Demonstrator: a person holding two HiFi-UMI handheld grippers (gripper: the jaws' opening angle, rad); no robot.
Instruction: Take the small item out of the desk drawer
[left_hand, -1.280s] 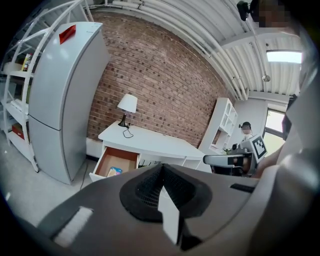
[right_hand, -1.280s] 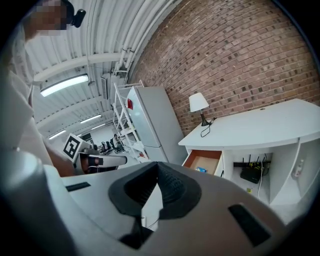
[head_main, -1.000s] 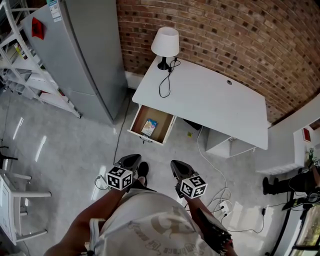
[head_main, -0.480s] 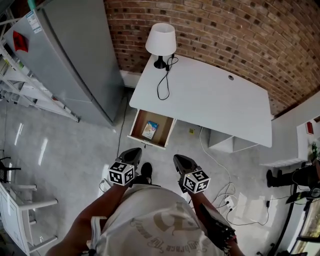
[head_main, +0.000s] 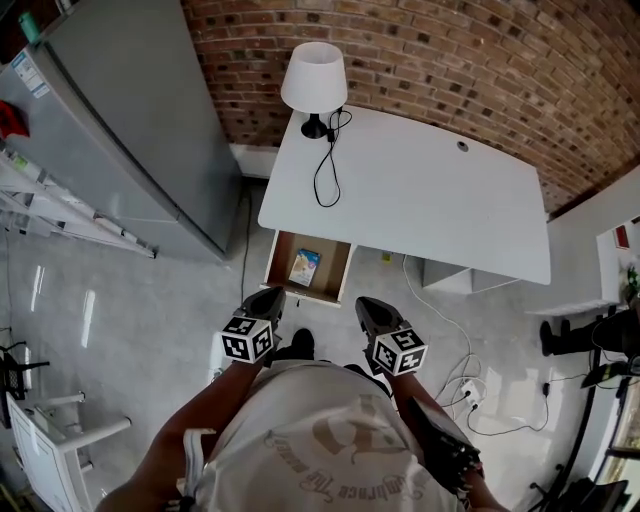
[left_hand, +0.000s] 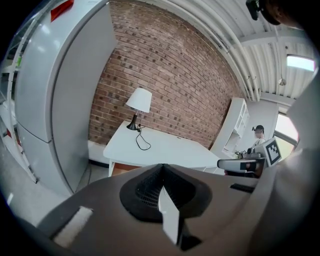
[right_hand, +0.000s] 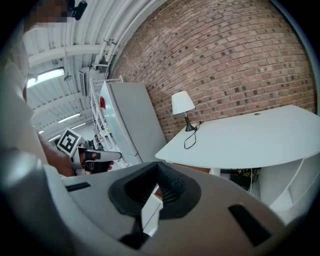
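The white desk (head_main: 420, 200) stands against the brick wall with its wooden drawer (head_main: 335, 268) pulled open at the front left. A small blue and yellow item (head_main: 304, 266) lies inside the drawer. My left gripper (head_main: 266, 300) hangs shut just in front of the drawer, short of its front edge. My right gripper (head_main: 372, 312) is beside it to the right, also shut, with nothing in it. In the left gripper view the left gripper (left_hand: 161, 167) points at the desk (left_hand: 165, 150). In the right gripper view the right gripper (right_hand: 156, 167) points along the desk (right_hand: 250, 137) too.
A white lamp (head_main: 313, 80) with a black cord (head_main: 326, 170) stands at the desk's back left corner. A tall grey fridge (head_main: 130, 130) is to the left. Cables (head_main: 440, 335) and a power strip (head_main: 468, 394) lie on the floor to the right. A white shelf unit (head_main: 455, 278) sits under the desk.
The view has moved closer to the desk. Both grippers have advanced toward the open drawer, staying shut.
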